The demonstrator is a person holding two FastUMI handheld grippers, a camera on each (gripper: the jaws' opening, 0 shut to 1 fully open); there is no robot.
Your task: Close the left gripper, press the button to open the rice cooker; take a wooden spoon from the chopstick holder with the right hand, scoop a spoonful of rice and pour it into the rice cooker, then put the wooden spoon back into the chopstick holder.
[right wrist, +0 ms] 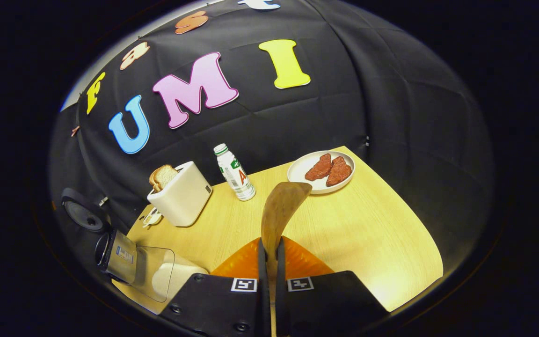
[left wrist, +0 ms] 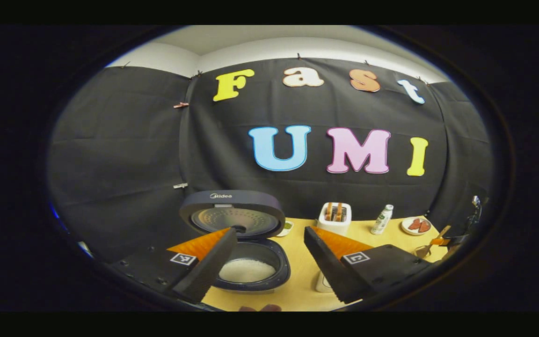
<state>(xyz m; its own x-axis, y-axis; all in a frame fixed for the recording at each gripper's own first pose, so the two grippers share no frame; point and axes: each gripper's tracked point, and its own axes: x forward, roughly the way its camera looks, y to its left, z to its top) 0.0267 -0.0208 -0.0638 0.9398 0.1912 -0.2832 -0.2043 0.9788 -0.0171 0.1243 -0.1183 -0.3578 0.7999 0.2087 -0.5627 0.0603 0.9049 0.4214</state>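
Observation:
The rice cooker (left wrist: 251,281) stands open in the left gripper view, its lid (left wrist: 232,213) raised and white rice (left wrist: 247,270) in the pot. My left gripper (left wrist: 269,236) hangs just in front of it, fingers wide apart and holding nothing. My right gripper (right wrist: 269,248) is shut on the handle of the wooden spoon (right wrist: 281,210), whose bowl points out over the table. From the left gripper view, the right gripper (left wrist: 456,239) and the spoon (left wrist: 431,245) are at the far right. A metal cylinder (right wrist: 117,255) and a clear container (right wrist: 155,271) stand at the lower left.
A white toaster (right wrist: 180,192) with bread, a small bottle (right wrist: 234,172) and a plate (right wrist: 297,173) with red meat slices stand along the back of the yellow table (right wrist: 367,234). A small dish (left wrist: 286,228) lies beside the cooker lid. Black cloth walls close in the table.

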